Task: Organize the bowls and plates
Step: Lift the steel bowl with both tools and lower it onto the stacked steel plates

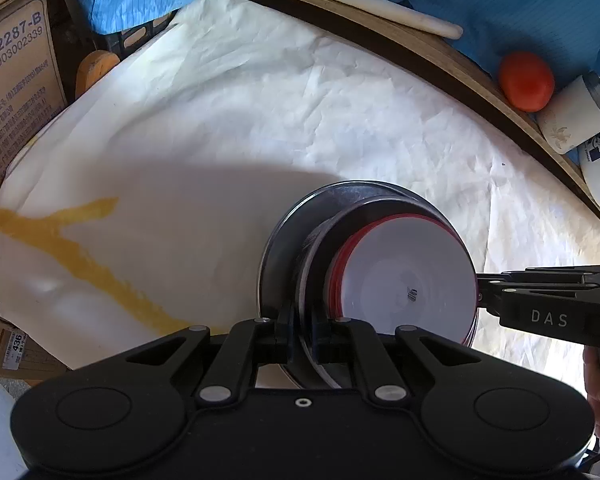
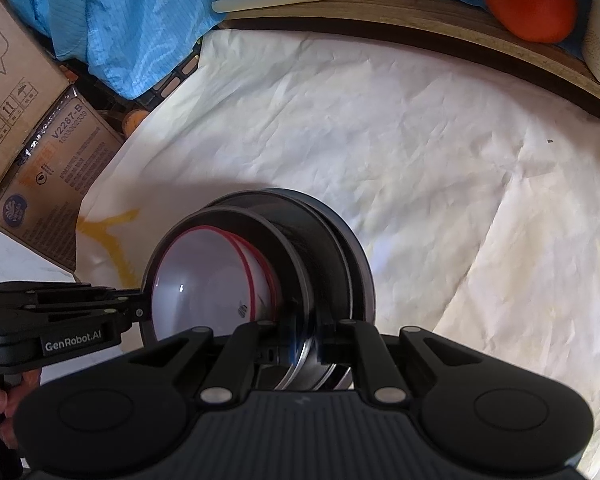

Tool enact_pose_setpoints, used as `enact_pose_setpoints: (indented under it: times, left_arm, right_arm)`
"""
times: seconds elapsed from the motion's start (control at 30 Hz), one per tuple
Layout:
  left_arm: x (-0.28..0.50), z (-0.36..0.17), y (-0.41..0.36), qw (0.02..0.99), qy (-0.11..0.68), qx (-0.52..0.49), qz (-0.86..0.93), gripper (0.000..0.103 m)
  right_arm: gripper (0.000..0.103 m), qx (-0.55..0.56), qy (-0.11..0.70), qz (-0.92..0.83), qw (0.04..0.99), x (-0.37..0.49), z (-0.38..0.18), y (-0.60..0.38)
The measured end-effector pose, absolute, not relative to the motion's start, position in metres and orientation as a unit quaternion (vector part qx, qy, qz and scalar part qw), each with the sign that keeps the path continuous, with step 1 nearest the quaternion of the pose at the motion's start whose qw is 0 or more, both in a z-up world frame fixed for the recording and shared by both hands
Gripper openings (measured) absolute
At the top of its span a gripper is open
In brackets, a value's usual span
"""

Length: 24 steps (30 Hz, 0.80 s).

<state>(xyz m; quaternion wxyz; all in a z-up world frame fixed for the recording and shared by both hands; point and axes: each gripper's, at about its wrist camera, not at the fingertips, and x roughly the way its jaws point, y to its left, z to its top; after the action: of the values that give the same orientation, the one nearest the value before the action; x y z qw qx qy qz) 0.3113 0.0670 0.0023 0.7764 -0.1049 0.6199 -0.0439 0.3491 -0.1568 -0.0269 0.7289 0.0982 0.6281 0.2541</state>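
From the left wrist camera, the left gripper [image 1: 300,344] is clenched on the rim of a nested stack of dishes. Its 2 fingers pinch the metal edge right in front of the camera. The stack has a wide metal plate [image 1: 288,248] at the far end, a metal bowl [image 1: 320,252] next, and a white bowl with a red rim [image 1: 408,280] sitting inside, closest to the right. The whole stack looks tipped on its side and seems lifted off the white paper sheet [image 1: 300,120] ahead of the gripper. The right gripper [image 1: 480,292] comes in from the right and touches the stack's rim.

From the right wrist camera, the right gripper [image 2: 304,344] is also clenched on a metal rim just in front of it. The white bowl with a red rim [image 2: 208,280] sits to its left, inside the metal bowl [image 2: 292,240]. The left gripper [image 2: 142,304] reaches in from the left and holds the near edge.

I think the stacking is mostly done, and both grippers are carrying the stack together. The next move calls for tipping it level, both grippers moving as 1, then setting it down gently on the paper so nothing slides out.
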Motion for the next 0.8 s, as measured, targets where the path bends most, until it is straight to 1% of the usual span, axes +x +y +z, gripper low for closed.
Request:
enact_pose_setpoints:
  times: [0.5, 0.8]
  left_arm:
    - [0.3127, 0.0015, 0.0683, 0.776, 0.620, -0.106, -0.047, 0.008]
    - [0.3130, 0.0009, 0.0711, 0.777, 0.619, -0.108, -0.048, 0.008]
  right_arm:
    - [0.010, 0.090, 0.623, 0.260, 0.733, 0.3486, -0.0278, -0.1561]
    - [0.014, 0.082, 0.615, 0.262, 0.739, 0.3452, -0.0268, -0.1543]
